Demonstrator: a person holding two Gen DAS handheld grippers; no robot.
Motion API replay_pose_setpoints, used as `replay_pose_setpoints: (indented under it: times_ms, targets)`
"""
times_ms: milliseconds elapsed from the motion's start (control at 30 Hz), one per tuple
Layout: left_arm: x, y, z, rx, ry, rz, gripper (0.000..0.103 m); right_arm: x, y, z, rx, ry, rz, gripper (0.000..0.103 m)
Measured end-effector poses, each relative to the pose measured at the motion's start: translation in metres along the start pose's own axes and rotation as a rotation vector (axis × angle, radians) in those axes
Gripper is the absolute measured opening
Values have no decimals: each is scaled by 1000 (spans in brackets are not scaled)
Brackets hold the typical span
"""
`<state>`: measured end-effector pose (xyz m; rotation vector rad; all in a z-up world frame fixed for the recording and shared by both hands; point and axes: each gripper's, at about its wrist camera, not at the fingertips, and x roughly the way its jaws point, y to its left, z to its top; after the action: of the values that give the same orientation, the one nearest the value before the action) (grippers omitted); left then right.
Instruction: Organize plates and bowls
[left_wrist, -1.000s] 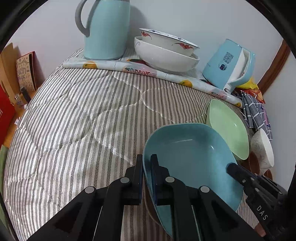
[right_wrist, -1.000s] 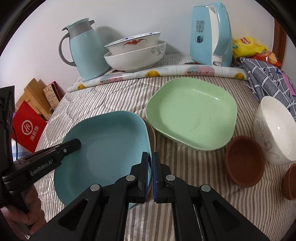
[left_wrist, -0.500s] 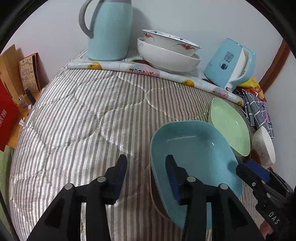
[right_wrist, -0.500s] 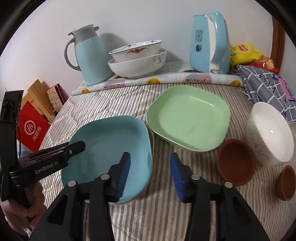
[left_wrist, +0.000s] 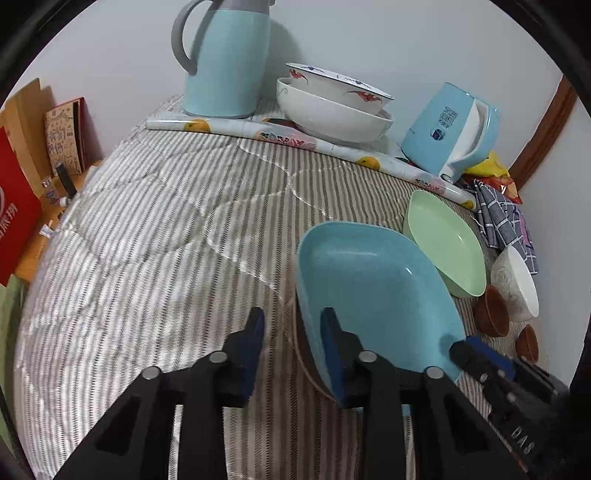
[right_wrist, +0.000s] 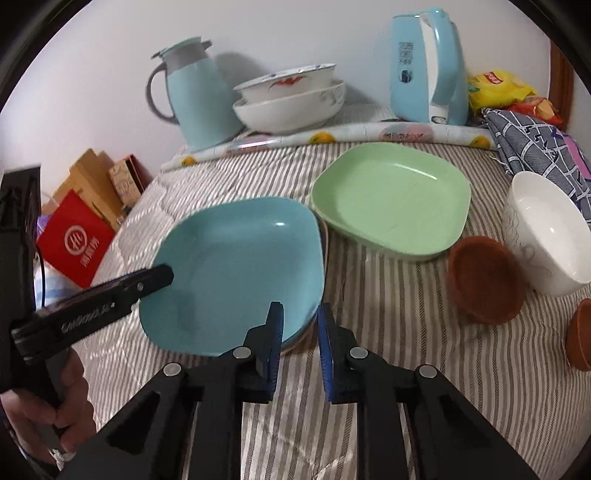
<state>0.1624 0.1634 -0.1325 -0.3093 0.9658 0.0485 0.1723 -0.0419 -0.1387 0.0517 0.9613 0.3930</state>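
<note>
Nearest you, your left gripper (left_wrist: 291, 336) straddles the near left rim of the blue plate (left_wrist: 373, 291), one finger outside over the striped quilt (left_wrist: 155, 236), the other inside the dish; its jaws are closing, the rim between them, and the pads do not yet press on it. Your right gripper (right_wrist: 300, 332) hangs at the plate's near right edge, jaws also closing: the left finger overlaps the rim, the right one is over the quilt, and no pad touches the plate that you can see. The blue plate lies on the quilt with a brownish rim of another dish (right_wrist: 325, 243) showing under its right side. In the right wrist view a hand (right_wrist: 48, 398) at the lower left grips the handle of the other tool. Just right of the blue plate sits the green plate (right_wrist: 391, 199), its near corner close to the blue one; whether they touch you cannot tell. Right of that are a brown cup (right_wrist: 484, 280), a second brown cup (right_wrist: 580, 332) at the picture's edge, and a white bowl (right_wrist: 546, 236) tipped on its side. Farther back, along a fruit-printed roll (right_wrist: 332, 138), stand a pale blue jug (right_wrist: 199, 96), two stacked white bowls (right_wrist: 291, 99) and a blue kettle (right_wrist: 428, 62), with a checked cloth (right_wrist: 535, 147) and snack packets (right_wrist: 502, 88) at the far right.
</note>
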Motion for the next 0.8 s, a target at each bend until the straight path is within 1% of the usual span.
replay_pose_setpoints:
  times_ms: [33, 133, 233, 300, 333, 367, 467, 533, 600, 633, 733, 800]
  targets:
    - [3, 0, 0, -2, 9, -5, 17, 0, 2, -2, -5, 1, 1, 20]
    - [9, -1, -1, -7, 29, -2, 17, -2, 2, -7, -6, 19, 23, 20]
    - [8, 0, -1, -11, 24, 3, 17, -10, -1, -8, -5, 9, 2, 20]
    - [6, -1, 0, -8, 28, 4, 17, -17, -3, -6, -6, 0, -3, 26]
    - [4, -1, 0, -7, 27, 3, 17, -21, -4, -5, -3, -6, -9, 37]
    - [3, -2, 1, -5, 22, 5, 17, -25, -6, -5, 1, -13, -15, 50]
    - [-5, -7, 5, 5, 8, 4, 17, -38, -12, -1, 17, -45, -47, 65]
    - [-9, -12, 7, 18, 4, 4, 17, -44, -19, 1, 44, -39, -81, 71]
    - [-14, -19, 10, 30, -5, 10, 17, -50, -25, 2, 57, -42, -109, 71]
    - [-18, -23, 11, 34, -12, 11, 20, -54, -28, 3, 54, -48, -127, 73]
    - [-27, -34, 16, 48, -33, 8, 31, -67, -34, 4, 39, -71, -165, 86]
    - [-33, -42, 20, 60, -51, 16, 32, -75, -37, 5, 30, -93, -180, 87]
